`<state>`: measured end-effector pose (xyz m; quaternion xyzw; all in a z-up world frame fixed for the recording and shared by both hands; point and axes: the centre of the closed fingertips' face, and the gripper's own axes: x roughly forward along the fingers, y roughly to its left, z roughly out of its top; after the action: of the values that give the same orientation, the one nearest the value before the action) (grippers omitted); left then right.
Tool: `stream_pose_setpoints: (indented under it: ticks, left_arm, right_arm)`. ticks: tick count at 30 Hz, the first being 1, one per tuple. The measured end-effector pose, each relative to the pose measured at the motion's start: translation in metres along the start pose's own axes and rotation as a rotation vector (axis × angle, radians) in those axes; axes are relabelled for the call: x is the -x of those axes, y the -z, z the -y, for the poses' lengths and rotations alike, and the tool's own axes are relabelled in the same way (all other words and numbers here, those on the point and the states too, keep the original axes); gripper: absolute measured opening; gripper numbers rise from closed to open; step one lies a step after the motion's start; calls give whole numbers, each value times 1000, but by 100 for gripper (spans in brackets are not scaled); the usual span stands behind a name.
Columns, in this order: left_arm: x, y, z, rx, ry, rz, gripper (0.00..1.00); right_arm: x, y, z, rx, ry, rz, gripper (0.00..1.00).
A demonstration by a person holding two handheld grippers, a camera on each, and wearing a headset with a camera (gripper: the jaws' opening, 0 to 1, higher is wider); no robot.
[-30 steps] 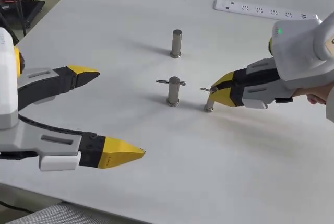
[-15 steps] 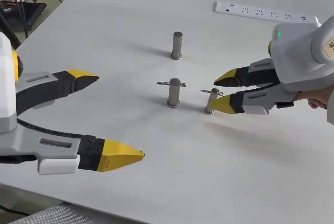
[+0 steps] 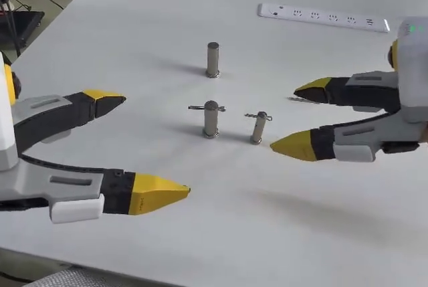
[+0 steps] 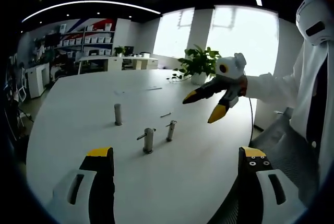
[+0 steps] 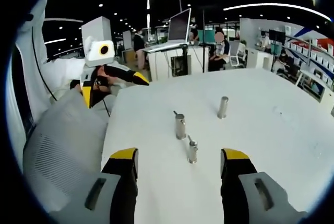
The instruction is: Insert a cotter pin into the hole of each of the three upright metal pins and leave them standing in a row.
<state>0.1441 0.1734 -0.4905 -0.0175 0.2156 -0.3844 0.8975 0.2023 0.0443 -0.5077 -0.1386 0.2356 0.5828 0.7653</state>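
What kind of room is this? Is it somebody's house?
Not a house. It looks more like an office or workshop. There's a big white table with a power strip on it, a computer monitor behind, and shelves of boxes along the far wall.

Silver pins (image 3: pixel 211 119), white table (image 3: pixel 200 233), yellow-tipped left claw (image 3: pixel 155 145), right claw (image 3: pixel 284 118)

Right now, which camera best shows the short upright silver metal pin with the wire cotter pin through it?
Head view: the short upright silver metal pin shows its cotter pin crosswise. Right gripper view sees that wire foreshortened; left gripper view shows both tiny.
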Motion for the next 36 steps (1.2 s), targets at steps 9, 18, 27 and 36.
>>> stream_pose_setpoints:
  ticks: [9,18,27,36]
  left_arm:
    - [-4,0,12,13,32,8,99]
    - [-6,2,15,36,49,18,99]
    - [-9,5,12,42,50,4,99]
    - [-15,-18,-13,14,21,36,99]
  right_arm:
    - [28,14,-3,-97,93,19,78]
    - [41,30,-7,-178,138,36,91]
    - [43,38,-3,-233,206,35,98]
    - [47,35,-5,-235,215,59,98]
